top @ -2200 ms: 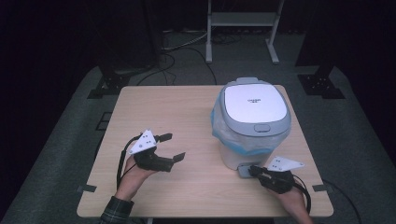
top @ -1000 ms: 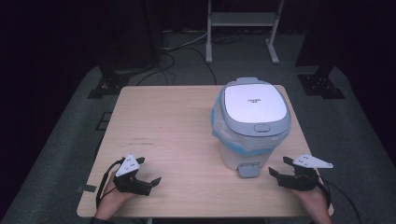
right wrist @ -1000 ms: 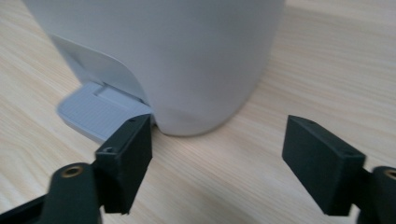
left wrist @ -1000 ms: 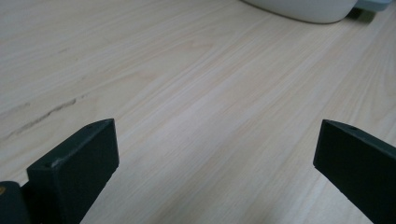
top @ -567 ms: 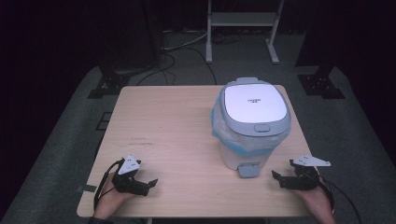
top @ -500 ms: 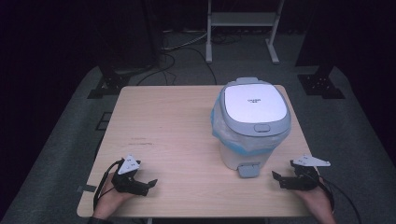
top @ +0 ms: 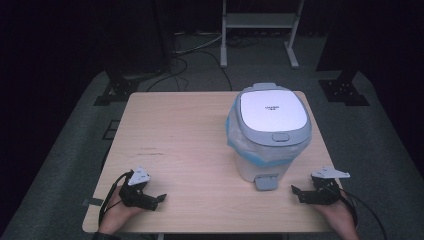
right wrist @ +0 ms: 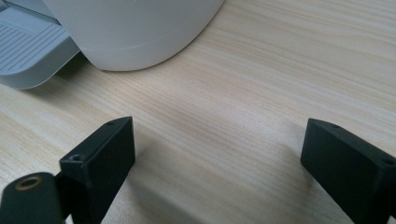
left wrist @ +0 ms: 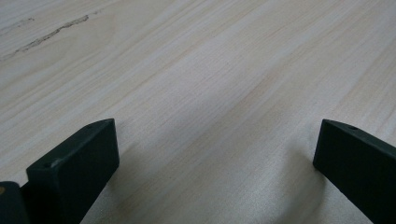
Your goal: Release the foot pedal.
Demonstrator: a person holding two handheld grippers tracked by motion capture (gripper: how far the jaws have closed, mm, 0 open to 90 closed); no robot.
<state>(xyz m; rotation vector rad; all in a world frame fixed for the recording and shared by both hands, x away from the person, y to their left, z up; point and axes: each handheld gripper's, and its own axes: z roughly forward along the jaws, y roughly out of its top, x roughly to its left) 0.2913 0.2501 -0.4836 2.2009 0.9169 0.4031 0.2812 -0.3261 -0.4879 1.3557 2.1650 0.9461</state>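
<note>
Two hand-held grippers rest low at the near edge of a wooden table (top: pixel 200 125). Left gripper (top: pixel 156 201) lies with jaws spread, empty. Right gripper (top: pixel 296 193), jaws just opened wide and empty, sits near the grey pedal (top: pixel 265 182) of a white bin (top: pixel 270 130) farther back.

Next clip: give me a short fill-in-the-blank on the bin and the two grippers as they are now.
1. The lid of the white pedal bin is ____.
2. The grey pedal points toward the table's ____ edge.
3. The right gripper rests on the table with its jaws ____ and nothing between them.
4. The left gripper lies near the table's front-____ corner.

Missing words: closed; front; open; left
</note>
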